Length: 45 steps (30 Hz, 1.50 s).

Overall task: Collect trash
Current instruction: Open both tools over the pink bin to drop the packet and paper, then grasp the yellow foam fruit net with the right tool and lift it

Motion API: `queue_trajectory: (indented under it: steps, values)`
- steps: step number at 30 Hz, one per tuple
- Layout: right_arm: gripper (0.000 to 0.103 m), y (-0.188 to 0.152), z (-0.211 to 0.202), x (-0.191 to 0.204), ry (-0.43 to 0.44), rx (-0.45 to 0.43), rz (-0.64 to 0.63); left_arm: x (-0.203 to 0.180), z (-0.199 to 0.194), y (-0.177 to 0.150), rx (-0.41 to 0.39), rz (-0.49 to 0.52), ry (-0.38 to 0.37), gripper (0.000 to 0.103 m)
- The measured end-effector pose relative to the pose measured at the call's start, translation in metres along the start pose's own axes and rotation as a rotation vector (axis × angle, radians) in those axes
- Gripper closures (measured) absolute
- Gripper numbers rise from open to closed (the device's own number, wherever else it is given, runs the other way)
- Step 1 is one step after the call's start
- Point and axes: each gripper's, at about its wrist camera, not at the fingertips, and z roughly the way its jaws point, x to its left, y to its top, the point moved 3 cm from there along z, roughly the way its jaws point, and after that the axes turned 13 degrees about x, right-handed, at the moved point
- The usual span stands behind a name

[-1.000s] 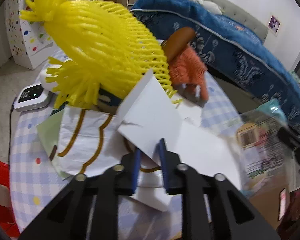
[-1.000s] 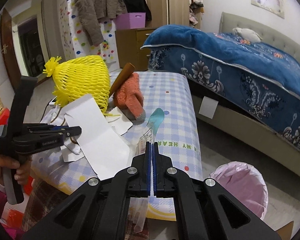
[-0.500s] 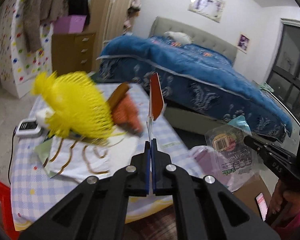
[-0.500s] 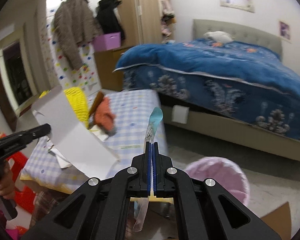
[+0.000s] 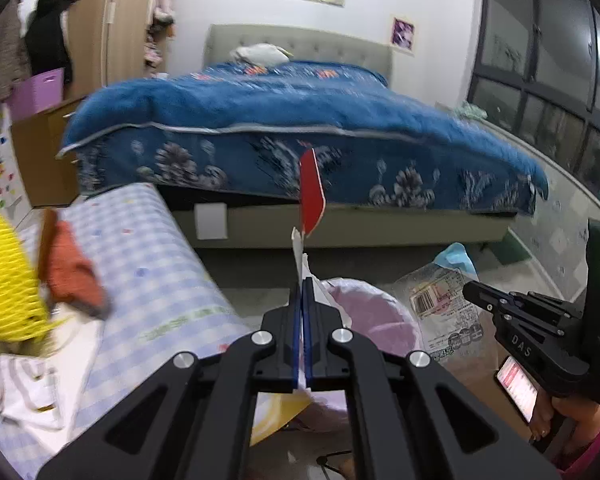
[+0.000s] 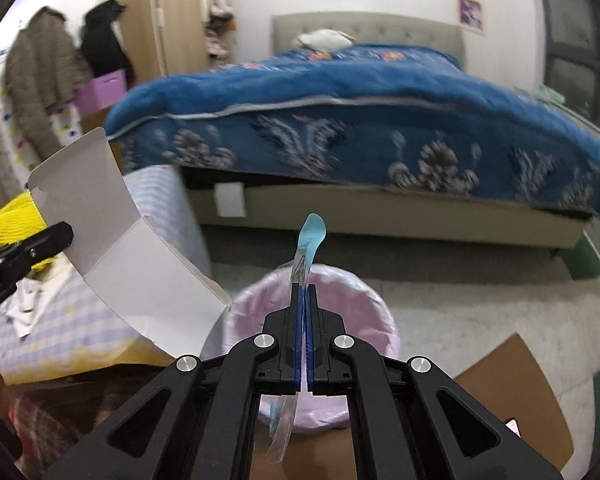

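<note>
My left gripper [image 5: 302,292] is shut on a flattened cardboard box, white inside and red outside, seen edge-on [image 5: 311,194]; in the right wrist view its white side [image 6: 116,248] hangs beside the bin. My right gripper [image 6: 303,292] is shut on a clear plastic wrapper with a blue top [image 6: 310,236], held over the pink-lined trash bin [image 6: 340,280]. The left wrist view shows the same wrapper [image 5: 444,304] and the bin [image 5: 376,316] below both grippers.
A low table with a checked cloth [image 5: 148,248] stands left, holding a yellow foam net [image 5: 4,280], an orange cloth [image 5: 72,268] and paper scraps. A bed with a blue quilt [image 5: 300,128] lies behind. Brown cardboard [image 6: 512,392] lies on the floor by the bin.
Both grippers have swung right, away from the table and toward the bin. The left gripper closed on the cardboard box, lifted it off the table and carried it along.
</note>
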Motion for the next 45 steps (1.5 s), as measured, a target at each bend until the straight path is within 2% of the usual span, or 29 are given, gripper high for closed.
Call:
queue_trajectory:
  steps: [7, 9, 10, 11, 12, 13, 14, 15, 20, 25, 32, 37, 40, 42, 45]
  values:
    - [0.101, 0.005, 0.058, -0.024, -0.04, 0.087, 0.055, -0.021, 0.069, 0.014, 0.086, 0.061, -0.031, 0.103]
    - [0.097, 0.005, 0.072, -0.028, -0.032, 0.114, 0.072, -0.026, 0.079, 0.017, 0.108, 0.07, -0.035, 0.103]
    - [0.097, 0.006, 0.077, -0.03, -0.026, 0.119, 0.079, -0.026, 0.085, 0.018, 0.117, 0.077, -0.026, 0.099]
    - [0.094, 0.006, 0.08, -0.03, -0.021, 0.128, 0.088, -0.027, 0.086, 0.02, 0.12, 0.081, -0.022, 0.091]
    - [0.087, 0.007, 0.083, -0.031, -0.01, 0.134, 0.093, -0.026, 0.087, 0.02, 0.12, 0.083, -0.017, 0.088]
    - [0.083, 0.007, 0.081, -0.032, -0.011, 0.131, 0.095, -0.022, 0.084, 0.02, 0.115, 0.076, -0.014, 0.08]
    - [0.078, 0.007, 0.079, -0.031, -0.011, 0.125, 0.095, -0.02, 0.083, 0.02, 0.112, 0.071, -0.015, 0.077]
    - [0.076, 0.007, 0.078, -0.032, -0.007, 0.12, 0.095, -0.018, 0.082, 0.02, 0.111, 0.065, -0.011, 0.076]
    - [0.076, 0.008, 0.054, -0.025, 0.035, 0.078, 0.1, 0.003, 0.057, 0.007, 0.103, 0.037, 0.041, 0.076]
    - [0.076, 0.006, 0.019, 0.001, 0.112, 0.027, 0.037, 0.023, 0.02, -0.017, 0.091, 0.002, 0.07, 0.076]
    - [0.076, 0.0, -0.005, 0.063, 0.189, 0.033, -0.067, 0.061, -0.032, -0.055, 0.084, -0.046, 0.145, 0.069]
    - [0.076, -0.001, -0.022, 0.125, 0.228, 0.029, -0.197, 0.111, -0.072, -0.079, 0.062, -0.149, 0.216, 0.059]
    - [0.07, -0.001, -0.03, 0.159, 0.252, 0.024, -0.27, 0.142, -0.094, -0.096, 0.045, -0.219, 0.274, 0.054]
    - [0.061, -0.002, -0.034, 0.184, 0.264, 0.022, -0.326, 0.166, -0.108, -0.108, 0.035, -0.278, 0.309, 0.051]
    - [0.057, -0.001, -0.033, 0.213, 0.27, 0.031, -0.384, 0.196, -0.122, -0.122, 0.028, -0.343, 0.356, 0.047]
